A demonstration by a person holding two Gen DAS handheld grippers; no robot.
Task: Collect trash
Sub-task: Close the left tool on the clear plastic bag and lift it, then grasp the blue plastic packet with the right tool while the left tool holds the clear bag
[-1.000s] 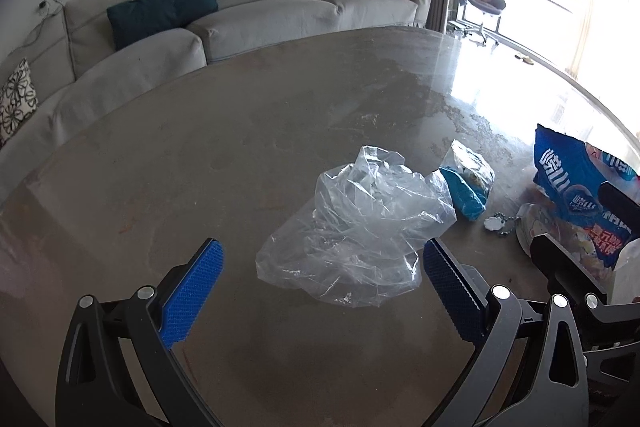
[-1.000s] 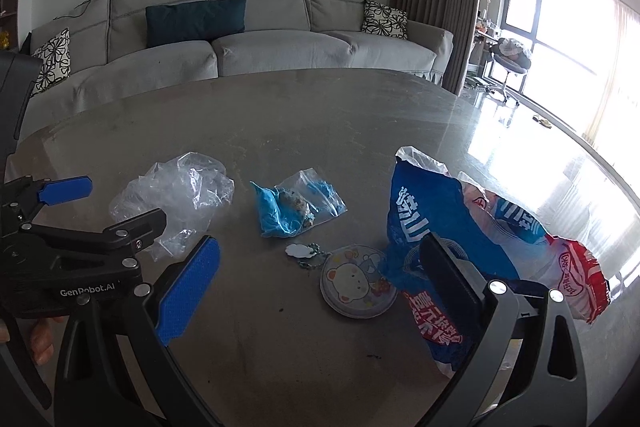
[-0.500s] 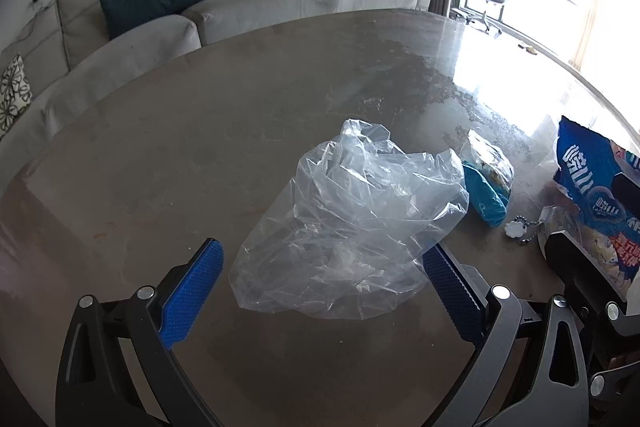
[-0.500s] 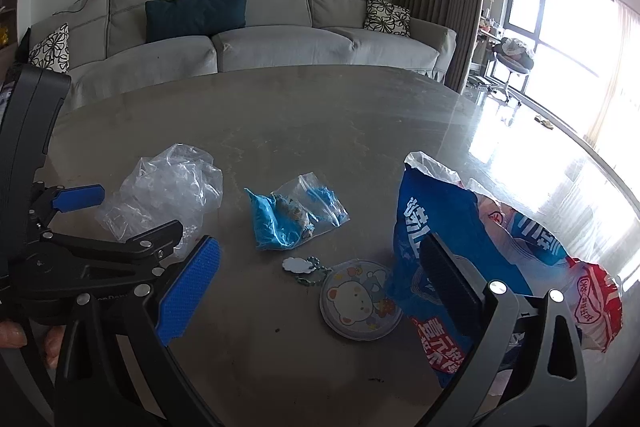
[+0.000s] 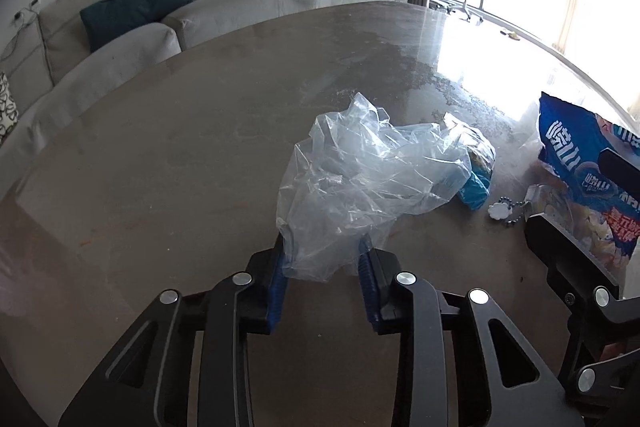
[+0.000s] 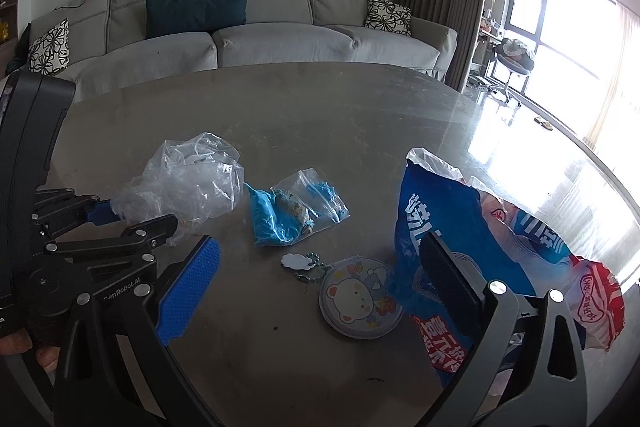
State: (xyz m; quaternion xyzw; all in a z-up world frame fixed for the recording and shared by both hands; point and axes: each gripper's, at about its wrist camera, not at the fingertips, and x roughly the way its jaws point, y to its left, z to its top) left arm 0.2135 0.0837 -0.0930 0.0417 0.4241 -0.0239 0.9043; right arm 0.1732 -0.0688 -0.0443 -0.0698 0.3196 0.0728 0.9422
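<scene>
Left wrist view: the left gripper (image 5: 322, 267) has its blue ribbed pads drawn in close and still closing, with the near end of the clear plastic bag (image 5: 372, 183) caught between them. The pads press the film on both sides. The bag is thin, crinkly and see-through, puffed up in loose folds, and it spreads away toward 12 o'clock over the table (image 5: 180, 155), which is smooth, grey-brown stone with a glossy glare at 1 o'clock.

At 3 o'clock of that bag, touching it, lies a small zip bag (image 6: 296, 211) with blue stuff bunched inside. Just past it sits a white cloud-shaped tag on a bead chain (image 6: 298, 262), beside a flat round bear sticker (image 6: 360, 301).

Right wrist view: the right gripper (image 6: 316, 287) stands wide open, nothing pinched. Its right finger sits against the shiny blue snack bag (image 6: 440, 227), crumpled, standing open at the top.
</scene>
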